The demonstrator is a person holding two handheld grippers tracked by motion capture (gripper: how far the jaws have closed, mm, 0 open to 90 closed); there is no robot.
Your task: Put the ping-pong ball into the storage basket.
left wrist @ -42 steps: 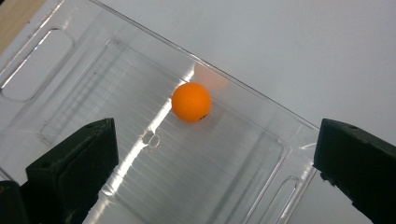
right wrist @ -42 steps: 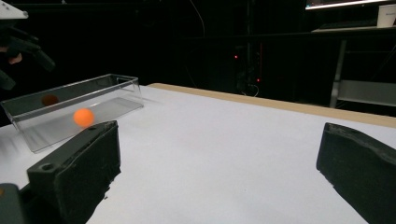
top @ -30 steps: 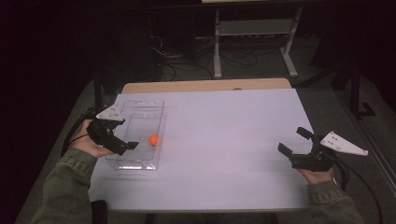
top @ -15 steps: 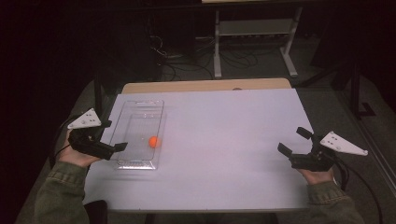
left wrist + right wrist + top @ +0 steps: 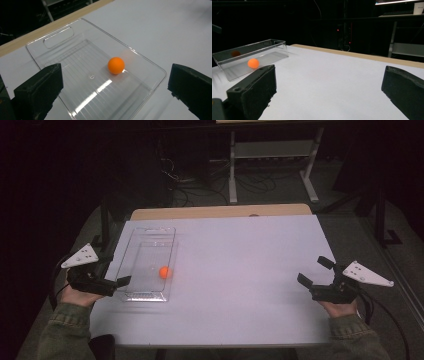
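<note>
Your left gripper [image 5: 116, 272] view shows the ball [image 5: 116, 65] against the tray [image 5: 147, 63] wall; both grippers' fingers are spread, empty.

A white table [image 5: 240, 270] with a pale wooden strip [image 5: 220, 212] along its far edge stands in a dark room. Beyond that edge, a white metal stand [image 5: 272, 150] with 2 splayed feet rests on a grey floor [image 5: 345, 205], and black cables [image 5: 195, 180] lie tangled left of it. Behind the table, 2 small red lights [image 5: 337, 30] glow in the blackness.
</note>
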